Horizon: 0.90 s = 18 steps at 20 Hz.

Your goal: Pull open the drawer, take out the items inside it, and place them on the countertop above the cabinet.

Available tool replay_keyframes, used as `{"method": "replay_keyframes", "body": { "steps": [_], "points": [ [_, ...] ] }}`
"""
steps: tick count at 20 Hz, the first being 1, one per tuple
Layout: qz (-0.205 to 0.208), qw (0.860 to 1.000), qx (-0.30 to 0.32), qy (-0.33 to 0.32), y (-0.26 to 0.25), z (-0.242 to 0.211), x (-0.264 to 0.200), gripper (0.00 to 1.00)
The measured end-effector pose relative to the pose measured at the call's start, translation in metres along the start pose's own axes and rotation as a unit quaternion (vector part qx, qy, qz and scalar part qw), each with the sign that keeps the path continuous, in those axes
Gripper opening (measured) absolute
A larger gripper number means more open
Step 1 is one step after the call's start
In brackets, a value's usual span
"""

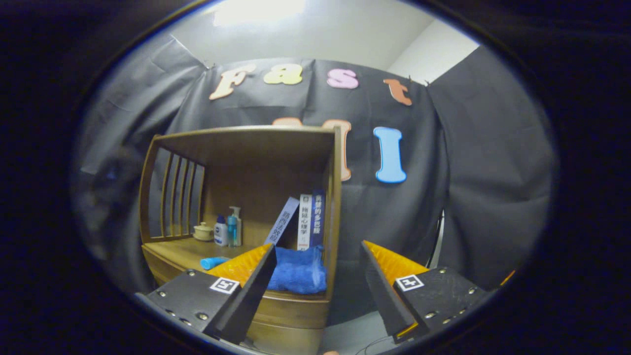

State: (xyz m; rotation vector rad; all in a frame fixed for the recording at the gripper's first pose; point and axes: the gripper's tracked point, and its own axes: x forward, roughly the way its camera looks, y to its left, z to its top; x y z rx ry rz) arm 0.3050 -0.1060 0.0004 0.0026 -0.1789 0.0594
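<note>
Gripper (pixel 315 276) sits nearest, jaws spread wide, nothing between them, neither finger touching anything. Left finger (pixel 246 283) overlaps the front edge of the countertop (pixel 182 254); right finger (pixel 382 286) hangs off to the right of the cabinet (pixel 291 320), over dark cloth wall (pixel 443 197) and a strip of pale floor. Gap between the fingers frames the cabinet's right front corner and the right side panel (pixel 336 212) of the upper shelf unit. Blue cloth (pixel 298 276) lies on the countertop just ahead of the left fingertip, bunched against that right panel and reaching the front edge. Small light-blue tube (pixel 213 262) lies flat on the countertop, just left of the left finger. Further back: three books (pixel 303 222), two upright against the right panel, one leaning onto them from the left. Near the back left: small lidded pot (pixel 202 230), squat bottle (pixel 221 231), pump bottle (pixel 234 226), grouped close together. Slatted left side (pixel 180 195) and a top board (pixel 246 132) close the shelf bay; bare countertop runs left-centre between the bottles and the front edge. Cabinet front below the countertop shows a horizontal seam; cannot tell if the drawer is out or closed. Room right of the cabinet is free down to the floor.
</note>
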Motion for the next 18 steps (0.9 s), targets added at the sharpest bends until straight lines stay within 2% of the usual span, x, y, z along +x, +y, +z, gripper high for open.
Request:
{"method": "replay_keyframes", "body": {
  "steps": [3, 10, 18],
  "points": [
    [0.015, 0.998, 0.03, -0.05, -0.021, 0.011, -0.036, 0.99],
    [0.014, 0.998, 0.049, -0.02, -0.05, -0.031, -0.098, 0.99],
    [0.02, 0.998, 0.044, 0.031, -0.05, -0.08, -0.123, 0.99]
  ]
}}
